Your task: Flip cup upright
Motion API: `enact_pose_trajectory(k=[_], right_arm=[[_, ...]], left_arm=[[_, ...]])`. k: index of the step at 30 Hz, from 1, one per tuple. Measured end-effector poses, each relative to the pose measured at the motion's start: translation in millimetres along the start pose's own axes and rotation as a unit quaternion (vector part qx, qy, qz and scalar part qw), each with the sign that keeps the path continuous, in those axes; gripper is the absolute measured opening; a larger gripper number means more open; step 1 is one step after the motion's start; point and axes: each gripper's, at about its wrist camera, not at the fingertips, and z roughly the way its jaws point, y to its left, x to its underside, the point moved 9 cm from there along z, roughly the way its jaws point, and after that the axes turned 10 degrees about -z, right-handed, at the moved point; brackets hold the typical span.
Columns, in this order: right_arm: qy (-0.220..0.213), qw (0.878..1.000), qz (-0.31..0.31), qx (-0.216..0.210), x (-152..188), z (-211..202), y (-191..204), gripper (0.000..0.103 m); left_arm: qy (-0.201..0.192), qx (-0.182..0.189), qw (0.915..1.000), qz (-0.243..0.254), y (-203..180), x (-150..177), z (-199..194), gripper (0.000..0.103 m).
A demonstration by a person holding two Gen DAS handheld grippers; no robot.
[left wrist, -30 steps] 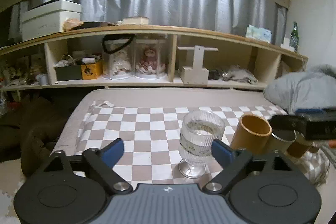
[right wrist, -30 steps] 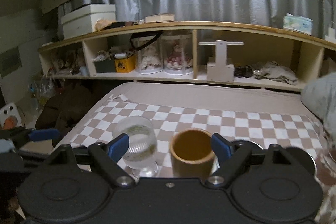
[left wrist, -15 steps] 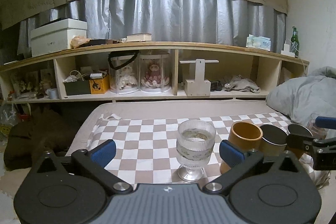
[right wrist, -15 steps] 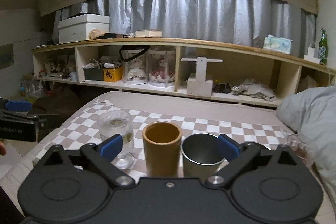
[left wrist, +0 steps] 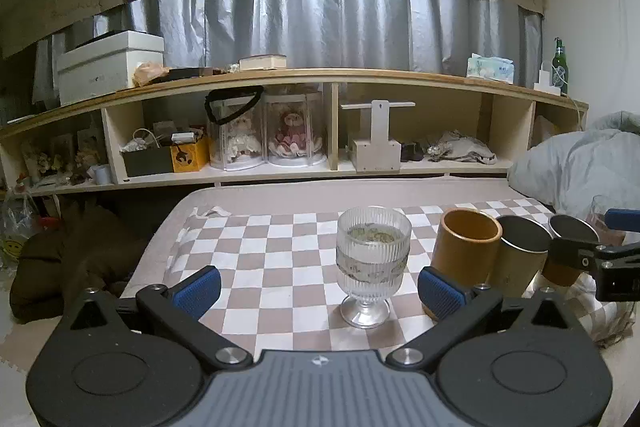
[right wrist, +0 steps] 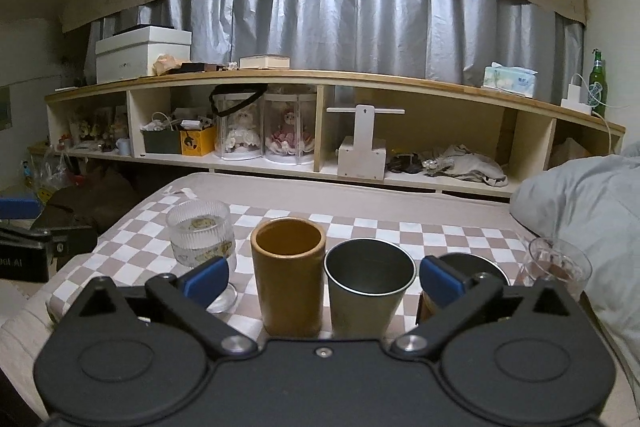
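Five cups stand upright in a row on the checkered cloth [right wrist: 440,239] that covers the bed. At the far left is the ribbed glass goblet [left wrist: 373,259], on its stem. Just beside it to the right stands the tan cup [right wrist: 287,275], touching or nearly touching the steel cup [right wrist: 368,291]. Next comes a darker cup [right wrist: 472,269], half hidden behind a blue pad, and at the right end a clear glass [right wrist: 560,265] near the grey bedding [right wrist: 580,203]. The left gripper [left wrist: 318,287] hangs low on the near side of the goblet, jaws spread wide, empty. The right gripper [right wrist: 324,277] is likewise spread wide, holding nothing, with the tan and steel cups between its pads.
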Motion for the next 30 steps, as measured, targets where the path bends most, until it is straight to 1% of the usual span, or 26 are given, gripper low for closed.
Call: enact_pose_trajectory(k=[13,30], right_arm=[[0.012,1.0,0.001,0.0,3.5,6.7,0.6,0.103],[0.014,1.0,0.002,0.0,3.5,8.9,1.2,0.103]], left_arm=[[0.011,0.001,0.9999,-0.001,1.7,4.3,5.0,0.103],[0.016,0.0,0.9999,0.001,1.6,6.3,7.9,0.103]])
